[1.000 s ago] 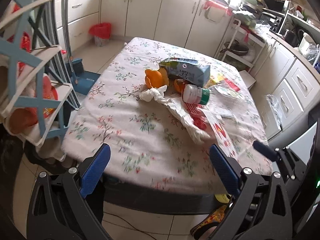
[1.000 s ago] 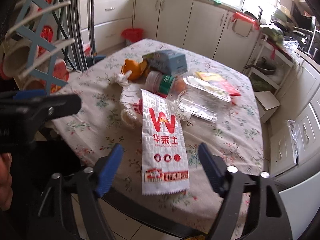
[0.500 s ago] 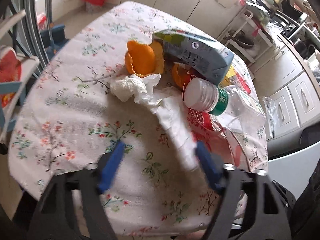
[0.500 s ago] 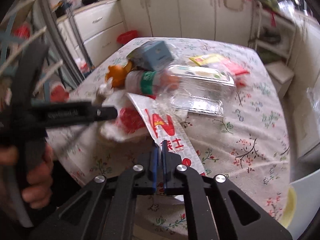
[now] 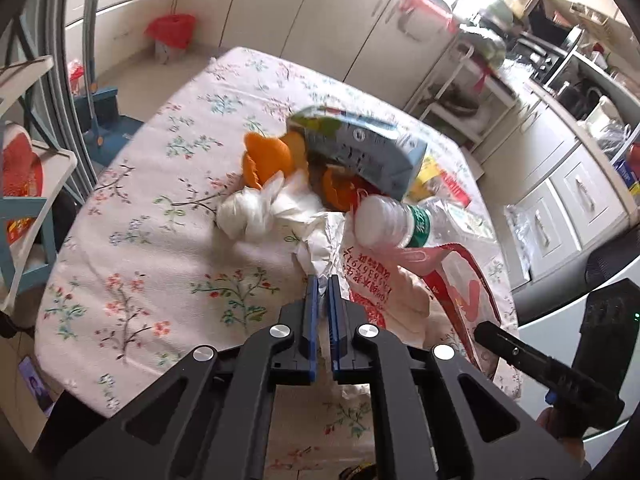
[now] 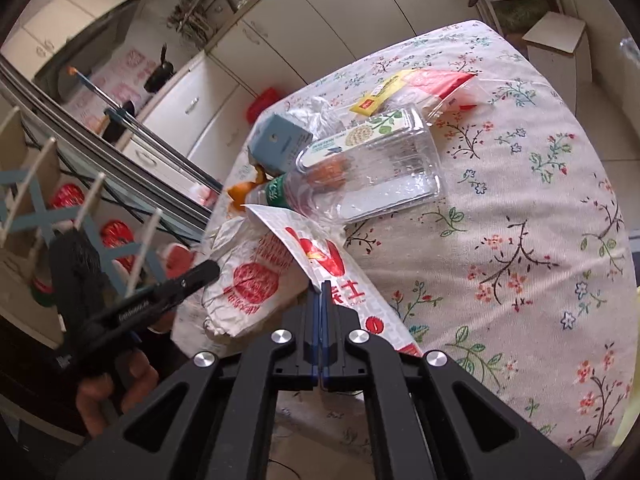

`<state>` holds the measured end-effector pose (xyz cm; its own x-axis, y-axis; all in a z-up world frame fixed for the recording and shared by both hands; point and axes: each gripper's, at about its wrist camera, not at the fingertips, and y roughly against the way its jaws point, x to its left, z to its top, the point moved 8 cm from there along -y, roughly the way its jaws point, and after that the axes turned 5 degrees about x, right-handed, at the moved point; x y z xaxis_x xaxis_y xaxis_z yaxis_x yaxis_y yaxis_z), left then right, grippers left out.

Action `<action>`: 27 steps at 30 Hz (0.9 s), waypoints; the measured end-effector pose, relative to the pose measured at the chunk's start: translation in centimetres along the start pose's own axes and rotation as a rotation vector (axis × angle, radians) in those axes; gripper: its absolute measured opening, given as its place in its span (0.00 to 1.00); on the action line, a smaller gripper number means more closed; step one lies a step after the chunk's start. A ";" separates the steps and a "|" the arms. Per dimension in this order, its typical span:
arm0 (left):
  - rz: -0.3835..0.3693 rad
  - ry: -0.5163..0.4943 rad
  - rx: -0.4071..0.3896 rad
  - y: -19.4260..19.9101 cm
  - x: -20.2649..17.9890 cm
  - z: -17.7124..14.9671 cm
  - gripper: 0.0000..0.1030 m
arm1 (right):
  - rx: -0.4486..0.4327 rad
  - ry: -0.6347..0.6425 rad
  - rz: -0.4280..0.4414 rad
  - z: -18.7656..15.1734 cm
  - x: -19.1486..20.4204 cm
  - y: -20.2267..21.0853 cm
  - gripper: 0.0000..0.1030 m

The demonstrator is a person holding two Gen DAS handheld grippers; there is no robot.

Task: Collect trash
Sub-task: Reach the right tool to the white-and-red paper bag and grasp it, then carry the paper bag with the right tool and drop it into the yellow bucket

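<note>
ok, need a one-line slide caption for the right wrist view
Right tongs shut on long white-and-red printed paper wrapper at the edge of the floral-clothed table, beside a clear plastic bottle and clear clamshell box.

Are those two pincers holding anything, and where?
Left hand-held gripper pinches the white paper wrapper's edge; right hand-held gripper pinches the red-printed bag mid-edge.

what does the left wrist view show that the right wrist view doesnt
Only the left wrist view: the crumpled tissue, the bottle's white cap, and the left hand-held gripper shut on the wrapper.

Only the right wrist view: the clear plastic tray, the red and yellow packet in full, and the right hand-held gripper shut on the red-and-white paper bag.

Both: the blue carton, the bottle, orange peel, the floral tablecloth.
</note>
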<state>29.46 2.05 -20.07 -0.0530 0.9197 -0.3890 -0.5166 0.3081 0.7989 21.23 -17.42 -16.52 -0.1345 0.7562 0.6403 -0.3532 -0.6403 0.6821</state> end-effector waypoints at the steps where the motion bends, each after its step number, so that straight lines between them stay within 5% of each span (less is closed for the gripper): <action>1: -0.004 -0.001 -0.007 0.4 0.3 0.1 0.04 | -0.006 -0.014 0.027 0.0 0.1 0.2 0.02; 16: -0.024 -0.059 -0.283 8.7 0.3 0.1 0.04 | -0.115 -0.068 0.291 0.5 2.3 4.7 0.01; 27: -0.093 -0.169 -0.363 12.7 -5.3 -1.6 0.04 | -0.268 -0.091 0.295 0.6 0.1 11.8 0.01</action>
<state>21.84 0.74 -8.60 0.1333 0.9284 -0.3468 -0.7823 0.3134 0.5383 17.65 -24.96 -8.20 -0.1878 0.5225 0.8317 -0.5421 -0.7613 0.3558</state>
